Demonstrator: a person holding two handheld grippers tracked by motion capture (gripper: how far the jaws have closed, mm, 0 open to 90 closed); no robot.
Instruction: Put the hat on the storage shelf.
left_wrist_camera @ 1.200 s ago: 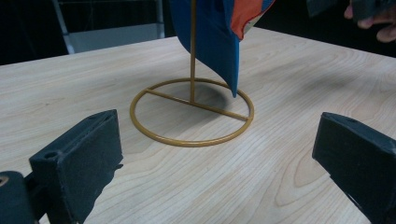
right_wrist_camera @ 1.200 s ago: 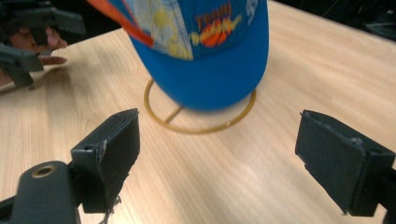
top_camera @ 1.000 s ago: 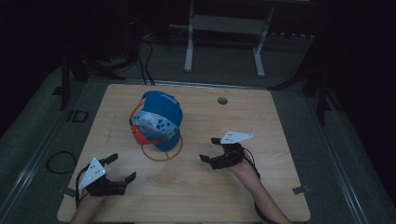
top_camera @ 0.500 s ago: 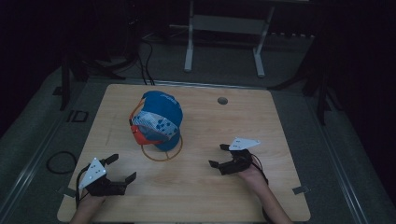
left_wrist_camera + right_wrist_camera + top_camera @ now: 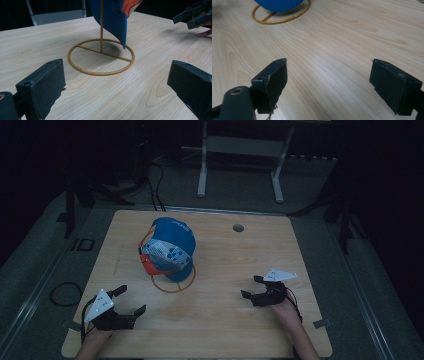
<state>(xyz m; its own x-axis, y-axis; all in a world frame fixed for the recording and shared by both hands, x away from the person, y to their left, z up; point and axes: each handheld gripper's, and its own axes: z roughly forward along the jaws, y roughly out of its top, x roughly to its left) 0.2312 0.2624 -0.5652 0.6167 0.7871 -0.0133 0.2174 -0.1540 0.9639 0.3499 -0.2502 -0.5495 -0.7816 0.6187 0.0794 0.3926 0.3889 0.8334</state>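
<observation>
Blue cap [image 5: 172, 247] shows white writing, perhaps lettering, unreadable.

A cap [image 5: 169, 251] is hanging on a stand [image 5: 173, 282], which is standing on the table [image 5: 225, 260], left of centre. The left gripper [image 5: 131, 301] is lying near the stand, at the table's near left. The right gripper [image 5: 251, 287] is sitting well to the stand's right. A hole [image 5: 238, 227] is lying far, right of the cap.

Probably a dim lab: bare wooden table [image 5: 215, 320], floor cables [image 5: 155, 185], metal stand legs [image 5: 240, 165].
</observation>
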